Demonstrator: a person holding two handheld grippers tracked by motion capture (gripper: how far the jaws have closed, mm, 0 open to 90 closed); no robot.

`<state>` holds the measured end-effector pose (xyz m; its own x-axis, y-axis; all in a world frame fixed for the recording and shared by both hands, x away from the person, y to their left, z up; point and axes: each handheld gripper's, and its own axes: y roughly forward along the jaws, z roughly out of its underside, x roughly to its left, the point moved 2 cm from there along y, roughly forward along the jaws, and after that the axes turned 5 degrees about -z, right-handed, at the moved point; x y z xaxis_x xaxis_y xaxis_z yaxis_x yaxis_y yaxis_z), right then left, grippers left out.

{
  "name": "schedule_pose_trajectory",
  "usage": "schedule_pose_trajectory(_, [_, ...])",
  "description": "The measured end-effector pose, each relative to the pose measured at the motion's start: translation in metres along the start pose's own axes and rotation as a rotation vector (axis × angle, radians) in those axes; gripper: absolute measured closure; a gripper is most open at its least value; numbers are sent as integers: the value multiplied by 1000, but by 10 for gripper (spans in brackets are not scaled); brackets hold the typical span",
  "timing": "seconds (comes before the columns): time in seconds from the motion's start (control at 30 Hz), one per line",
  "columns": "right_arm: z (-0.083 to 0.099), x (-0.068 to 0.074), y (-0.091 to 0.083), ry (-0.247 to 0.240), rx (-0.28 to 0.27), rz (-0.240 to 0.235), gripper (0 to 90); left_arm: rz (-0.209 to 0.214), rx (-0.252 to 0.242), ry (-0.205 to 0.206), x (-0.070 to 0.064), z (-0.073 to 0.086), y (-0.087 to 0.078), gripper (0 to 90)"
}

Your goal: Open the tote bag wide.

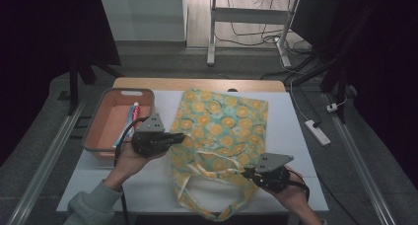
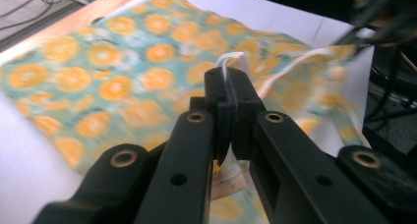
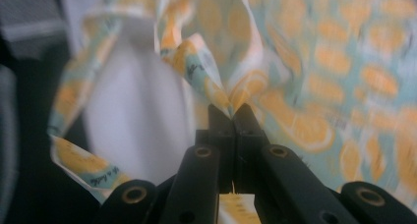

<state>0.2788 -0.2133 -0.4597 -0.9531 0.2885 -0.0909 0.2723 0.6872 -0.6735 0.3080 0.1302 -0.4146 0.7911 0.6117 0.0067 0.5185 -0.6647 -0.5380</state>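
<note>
A tote bag (image 1: 222,121) printed with orange slices on green lies flat on the white table (image 1: 148,180), its mouth and strap handles (image 1: 197,185) toward the person. My left gripper (image 1: 183,135) is shut on the bag's left rim; in the left gripper view the jaws pinch a white-edged fold of fabric (image 2: 231,67). My right gripper (image 1: 245,174) is shut on the bag's rim at the right side of the mouth, and the pinched cloth (image 3: 231,98) rises between the jaws in the right gripper view.
An orange plastic basket (image 1: 101,129) stands at the table's left, with a toothpaste tube (image 1: 133,114) inside it. A power strip (image 1: 318,131) and cables lie on the floor to the right. A desk frame (image 1: 212,32) stands beyond the table.
</note>
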Motion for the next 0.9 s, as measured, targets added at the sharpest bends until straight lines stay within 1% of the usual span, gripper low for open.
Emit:
schedule_pose_trajectory(0.03, [-5, 3, -5, -12, -20, -6, 886, 0, 0, 0, 0, 0, 0, 880])
schedule_pose_trajectory(0.1, [-14, 5, -14, -19, -64, -2, 885, -18, -5, -12, 3, 0, 1, 879])
schedule_pose_trajectory(0.13, [-17, 4, -17, -24, -77, 13, 885, -26, -4, -12, 5, 0, 2, 879])
schedule_pose_trajectory(0.2, [-19, -4, -20, -14, -83, 48, 885, -33, -1, -14, 6, 0, 4, 879])
schedule_pose_trajectory(0.27, [-17, -16, -19, 26, -90, 55, 885, -56, 7, -20, 9, -1, 10, 879])
schedule_pose_trajectory(0.3, [-14, -23, -17, 48, -88, 63, 885, -56, 7, -20, 9, -1, 10, 880])
schedule_pose_trajectory(0.33, [-11, -29, -15, 66, -79, 75, 885, -78, 16, -22, 12, -3, 16, 879])
schedule_pose_trajectory(0.37, [-7, -36, -12, 77, -66, 90, 885, -78, 16, -22, 12, -3, 16, 879])
schedule_pose_trajectory(0.4, [-3, -43, -9, 89, -48, 106, 885, -97, 28, -24, 15, -3, 22, 879])
schedule_pose_trajectory(0.43, [-3, -43, -9, 89, -48, 106, 885, -97, 28, -24, 15, -3, 22, 879])
schedule_pose_trajectory(0.47, [7, -59, -3, 140, -38, 119, 885, -105, 34, -29, 17, -4, 26, 879])
schedule_pose_trajectory(0.5, [13, -67, -1, 173, -31, 117, 884, -107, 39, -35, 19, -4, 30, 879])
schedule_pose_trajectory(0.53, [18, -74, 1, 202, -25, 117, 885, -112, 53, -43, 22, -4, 39, 879])
schedule_pose_trajectory(0.57, [22, -80, 4, 225, -20, 120, 884, -112, 53, -43, 22, -4, 39, 879])
schedule_pose_trajectory(0.6, [22, -80, 4, 225, -20, 120, 884, -121, 63, -39, 24, -4, 43, 879])
schedule_pose_trajectory(0.63, [29, -90, 7, 263, -10, 125, 884, -129, 68, -42, 25, -4, 48, 879])
schedule_pose_trajectory(0.67, [32, -94, 8, 280, -7, 123, 884, -135, 78, -41, 26, -4, 52, 879])
schedule_pose_trajectory(0.7, [32, -94, 8, 280, -7, 123, 884, -144, 86, -42, 27, -4, 57, 879])
schedule_pose_trajectory(0.73, [36, -101, 11, 308, -6, 121, 883, -148, 95, -43, 28, -4, 62, 879])
schedule_pose_trajectory(0.77, [37, -104, 12, 317, -3, 124, 883, -150, 102, -48, 30, -4, 67, 879])
schedule_pose_trajectory(0.8, [37, -104, 12, 317, -3, 124, 883, -153, 110, -54, 32, -4, 71, 879])
schedule_pose_trajectory(0.83, [40, -108, 16, 332, 11, 127, 881, -157, 117, -59, 34, -3, 76, 879])
schedule_pose_trajectory(0.9, [43, -112, 21, 341, 28, 130, 880, -167, 134, -69, 38, -1, 84, 879])
